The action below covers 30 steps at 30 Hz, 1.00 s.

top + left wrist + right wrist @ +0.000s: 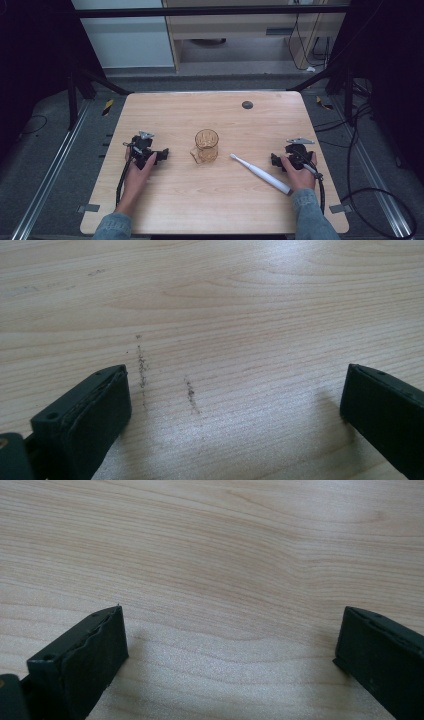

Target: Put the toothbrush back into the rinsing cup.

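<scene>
Claws are held low over the desk (165,107), one at each side, with nothing between their jaws. In the high view the left claw (161,154) is gripped in the left hand (136,172) and is pointed inward toward the cup (206,145), which stands just ahead of its jaws but well apart from them. The right claw (275,160) is gripped in the right hand (299,174) and is likewise turned inward; the toothbrush (260,173) lies just beside it, its handle end near the hand and its bristle end angled away toward the cup.

In the left gripper view the jaws are seen spread wide, with bare wood and a few dark scuff marks (142,371) between them. In the right gripper view the jaws are also spread wide, with plain wood grain between them. Neither thing is touched.

This symmetrical pose is judged to be a ready stance: each claw is kept open and close to the thing nearest it, so that the cup can be steadied from the left while the toothbrush is lifted from the right. The toothbrush appears laid flat and slanted so that its slim handle can be pinched crosswise. Placing it in the upright, open-mouthed cup is judged the likely aim.
</scene>
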Tool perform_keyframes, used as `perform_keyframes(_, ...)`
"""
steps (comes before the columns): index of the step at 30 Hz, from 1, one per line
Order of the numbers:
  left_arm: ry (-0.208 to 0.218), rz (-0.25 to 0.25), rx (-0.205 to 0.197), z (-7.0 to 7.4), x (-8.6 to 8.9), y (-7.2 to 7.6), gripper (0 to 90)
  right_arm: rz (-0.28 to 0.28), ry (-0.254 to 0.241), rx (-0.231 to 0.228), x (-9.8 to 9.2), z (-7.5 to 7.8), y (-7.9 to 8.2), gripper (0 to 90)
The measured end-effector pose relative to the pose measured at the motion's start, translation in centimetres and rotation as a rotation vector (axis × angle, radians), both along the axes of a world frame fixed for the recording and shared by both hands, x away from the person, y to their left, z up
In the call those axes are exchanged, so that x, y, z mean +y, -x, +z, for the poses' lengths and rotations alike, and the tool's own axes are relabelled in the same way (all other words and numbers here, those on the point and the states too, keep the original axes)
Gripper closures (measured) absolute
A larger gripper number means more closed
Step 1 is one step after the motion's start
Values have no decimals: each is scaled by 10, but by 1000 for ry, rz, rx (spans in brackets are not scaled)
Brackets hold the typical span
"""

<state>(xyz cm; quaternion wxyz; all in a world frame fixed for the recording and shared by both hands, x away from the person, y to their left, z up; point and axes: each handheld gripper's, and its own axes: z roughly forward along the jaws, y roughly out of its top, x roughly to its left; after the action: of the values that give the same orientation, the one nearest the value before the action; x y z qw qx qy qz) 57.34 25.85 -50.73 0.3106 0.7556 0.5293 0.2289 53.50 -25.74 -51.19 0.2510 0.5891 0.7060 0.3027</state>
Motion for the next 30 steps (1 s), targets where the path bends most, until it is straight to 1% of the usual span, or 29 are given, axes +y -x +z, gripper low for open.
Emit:
perform_keyframes(4,0,-2,0,0,0,0,0,8,-1,-1,-1,0,0,11)
perform_keyframes(5,0,-4,0,0,0,1,0,18,0,-3,-1,1,1,49)
perform_keyframes(6,0,-4,0,0,0,1,0,18,0,-3,-1,1,1,49)
perform_keyframes(7,0,-4,-1,0,0,1,0,35,3,5,0,4,4,86)
perform_keyframes(8,0,-4,-1,0,0,1,0,35,3,5,0,4,4,86)
perform_keyframes(9,0,-3,-1,0,0,2,0,49,22,10,2,8,10,97)
perform_keyframes(10,0,-3,-1,0,0,2,0,65,37,3,3,10,14,105)
perform_keyframes(11,0,-3,-1,0,0,2,0,65,37,3,3,10,14,105)
perform_keyframes(12,0,-3,-1,0,0,2,0,78,53,-8,4,13,17,107)
perform_keyframes(13,0,-2,-1,0,0,2,0,98,56,-28,7,21,23,122)
perform_keyframes(17,-1,-1,-1,0,0,2,0,129,60,-71,10,35,34,133)
perform_keyframes(19,-2,2,0,0,0,2,0,153,56,-82,12,40,38,134)
perform_keyframes(23,-3,5,1,0,0,3,0,219,58,-85,18,47,45,131)
perform_keyframes(25,-3,6,1,0,0,3,0,238,60,-77,22,48,46,147)
perform_keyframes(26,-3,6,1,0,0,3,0,238,60,-77,22,48,46,147)
perform_keyframes(27,-3,6,1,0,0,3,0,251,68,-75,23,48,47,170)
perform_keyframes(28,-3,6,1,0,0,3,0,273,68,-62,27,48,49,199)
perform_keyframes(29,-3,6,1,0,0,3,0,273,68,-62,27,48,49,199)
perform_keyframes(30,-3,6,1,0,0,3,0,299,77,-60,30,48,51,221)
